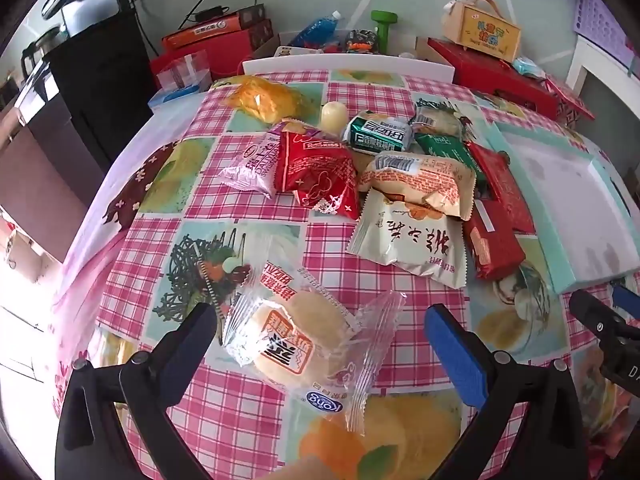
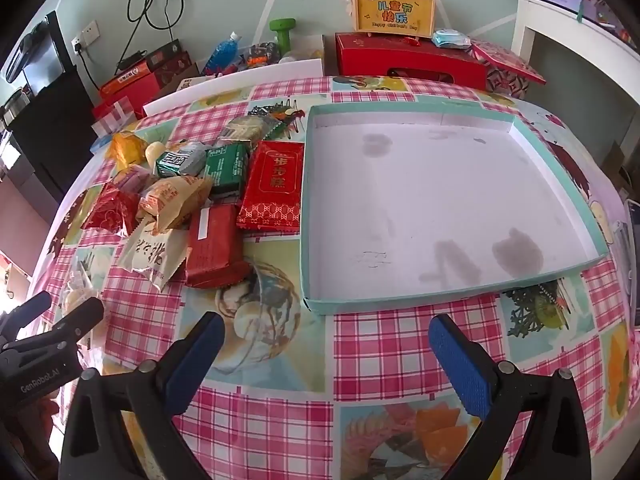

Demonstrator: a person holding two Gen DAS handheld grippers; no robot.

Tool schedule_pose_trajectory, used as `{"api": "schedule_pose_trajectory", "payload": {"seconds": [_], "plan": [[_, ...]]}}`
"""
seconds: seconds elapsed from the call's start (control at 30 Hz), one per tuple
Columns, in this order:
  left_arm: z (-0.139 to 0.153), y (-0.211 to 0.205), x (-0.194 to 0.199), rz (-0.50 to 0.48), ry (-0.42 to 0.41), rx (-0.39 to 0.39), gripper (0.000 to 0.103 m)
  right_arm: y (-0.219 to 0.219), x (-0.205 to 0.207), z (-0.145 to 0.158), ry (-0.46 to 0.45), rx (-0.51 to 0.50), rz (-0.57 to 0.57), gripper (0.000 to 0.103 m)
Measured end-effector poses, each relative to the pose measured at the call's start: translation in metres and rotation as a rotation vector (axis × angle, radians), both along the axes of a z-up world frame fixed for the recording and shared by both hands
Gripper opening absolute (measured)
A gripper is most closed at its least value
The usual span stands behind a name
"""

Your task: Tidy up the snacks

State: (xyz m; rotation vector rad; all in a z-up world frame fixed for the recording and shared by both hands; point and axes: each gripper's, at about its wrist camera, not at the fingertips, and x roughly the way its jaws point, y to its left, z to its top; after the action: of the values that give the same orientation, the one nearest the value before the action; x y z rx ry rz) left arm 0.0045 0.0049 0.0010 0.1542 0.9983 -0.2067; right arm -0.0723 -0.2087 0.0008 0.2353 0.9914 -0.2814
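L: my left gripper (image 1: 320, 336) hangs low at the near left, fingers (image 1: 456, 354) spread wide, gripping nothing | R: my right gripper (image 2: 328, 354) sits near centre, fingers (image 2: 460, 364) parted wide, nothing between | the two well apart

Beyond the table's (image 2: 400, 344) far edge a long red box (image 2: 408, 62) stands with a yellow handled gift box (image 2: 394, 10) on top and a pale blue packet (image 2: 451, 38) beside it. A green dumbbell (image 2: 283, 32) and a blue bottle (image 2: 222, 52) sit near the far edge's middle. Past the far left corner are stacked red cartons (image 1: 212, 38), a wall socket (image 2: 85, 36) with black cables (image 2: 156, 0), and a black cabinet (image 1: 100, 76)
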Motion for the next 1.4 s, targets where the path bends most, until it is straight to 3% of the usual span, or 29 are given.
{"api": "schedule_pose_trajectory", "payload": {"seconds": [0.2, 0.43, 1.4], "plan": [[0.0051, 0.0075, 0.0006, 0.028, -0.010, -0.037, 0.103, 0.0003, 0.0008, -0.0003, -0.002, -0.005, 0.002, 0.103], [0.0023, 0.0016, 0.0003, 0.006, -0.004, 0.003, 0.103, -0.0010, -0.0003, 0.0010, -0.005, 0.002, -0.001, 0.103], [0.0005, 0.0021, 0.0014, -0.012, -0.013, -0.018, 0.103, 0.0010, 0.0001, -0.0004, -0.005, 0.000, 0.003, 0.103]]}}
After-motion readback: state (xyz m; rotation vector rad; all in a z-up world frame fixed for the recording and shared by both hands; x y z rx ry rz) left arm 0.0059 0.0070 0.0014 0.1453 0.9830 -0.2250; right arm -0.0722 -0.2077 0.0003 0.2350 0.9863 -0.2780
